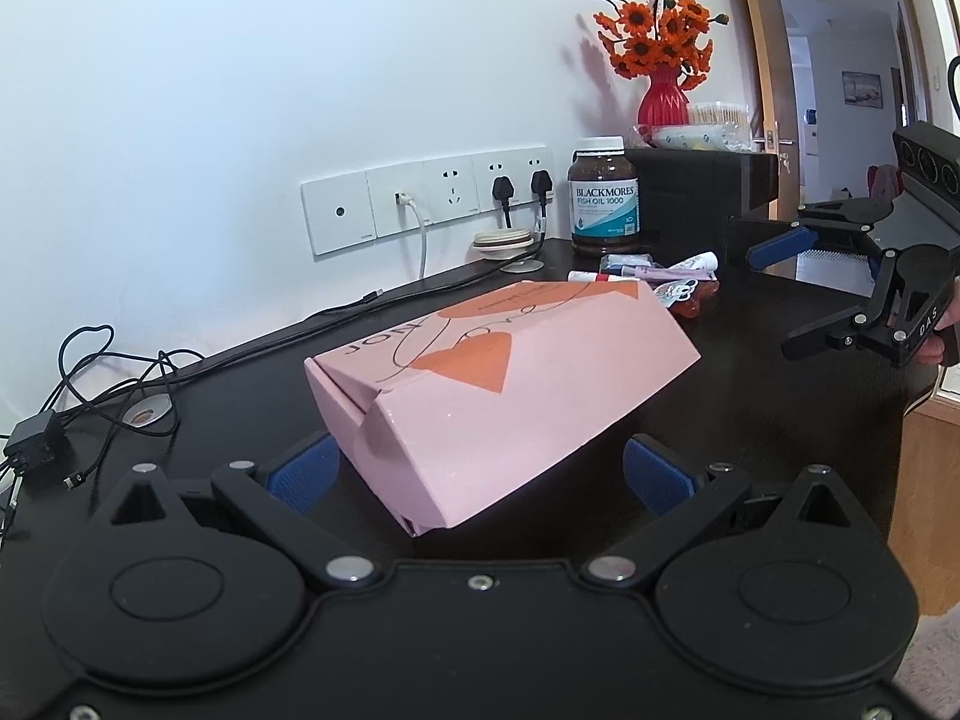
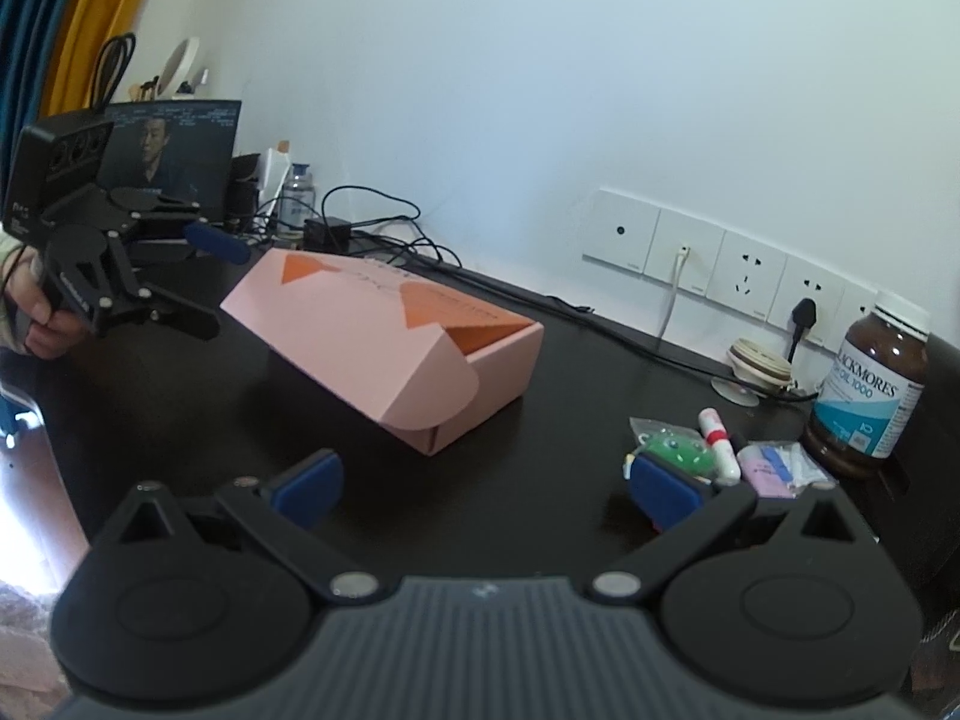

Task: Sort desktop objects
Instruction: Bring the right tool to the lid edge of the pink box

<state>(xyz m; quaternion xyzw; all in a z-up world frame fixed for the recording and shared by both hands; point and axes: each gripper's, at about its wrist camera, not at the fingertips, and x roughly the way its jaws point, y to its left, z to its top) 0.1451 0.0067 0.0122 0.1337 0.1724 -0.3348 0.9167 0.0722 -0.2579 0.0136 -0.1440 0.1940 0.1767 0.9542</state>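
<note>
The pink cardboard box with orange heart shapes [image 1: 480, 396] lies on the black desk [image 1: 750, 372], lid ajar, its long axis running away from the left gripper [image 1: 480, 474] toward the far right. That gripper is nearer — its blue-padded fingers are spread wide, flanking the box's near corner without touching. The right gripper [image 2: 486, 480], fingers also spread and empty, hovers well apart from the box, just beside a small pile of packets and tubes [image 2: 720, 450].

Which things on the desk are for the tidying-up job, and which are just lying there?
For the job: pink box, lid ajar; small bits pile; fish oil bottle, perhaps.

Just lying about: flower vase, wall sockets, cables, screen.
</note>
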